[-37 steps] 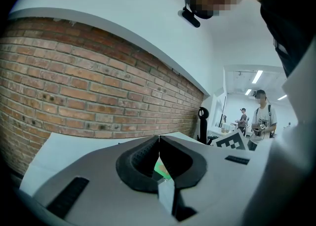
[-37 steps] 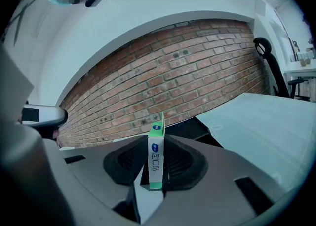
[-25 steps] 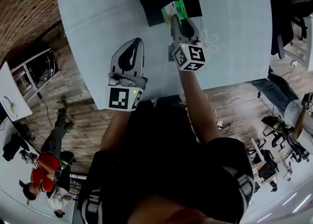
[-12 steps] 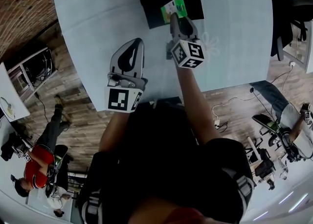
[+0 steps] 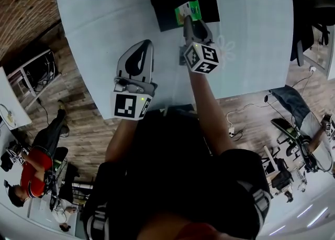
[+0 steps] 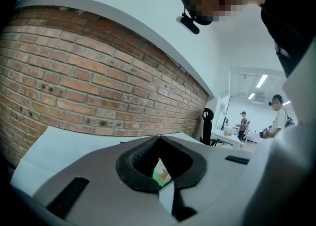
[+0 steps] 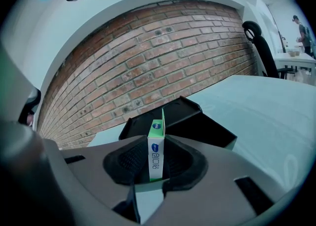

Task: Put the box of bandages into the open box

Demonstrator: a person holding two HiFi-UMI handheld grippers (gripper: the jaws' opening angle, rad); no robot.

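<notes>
The green and white box of bandages (image 5: 188, 10) (image 7: 156, 149) stands upright between the jaws of my right gripper (image 5: 189, 22) (image 7: 157, 167), which is shut on it. It hangs over the near edge of the open black box (image 5: 157, 4) (image 7: 198, 121), which sits at the far side of the pale table (image 5: 104, 13) with its lid folded back. My left gripper (image 5: 146, 46) (image 6: 159, 138) hovers over the table to the left, shut with its tips touching and nothing in it. Through its jaws a sliver of the green box (image 6: 160, 174) shows.
A brick wall (image 7: 148, 57) runs behind the table. A black office chair (image 7: 256, 37) stands at the far right. The table's near edge (image 5: 172, 105) lies just behind both grippers. People sit and stand on the wooden floor around.
My right gripper has edged slightly forward with the bandage box toward the black box. The left gripper has stayed in place.
</notes>
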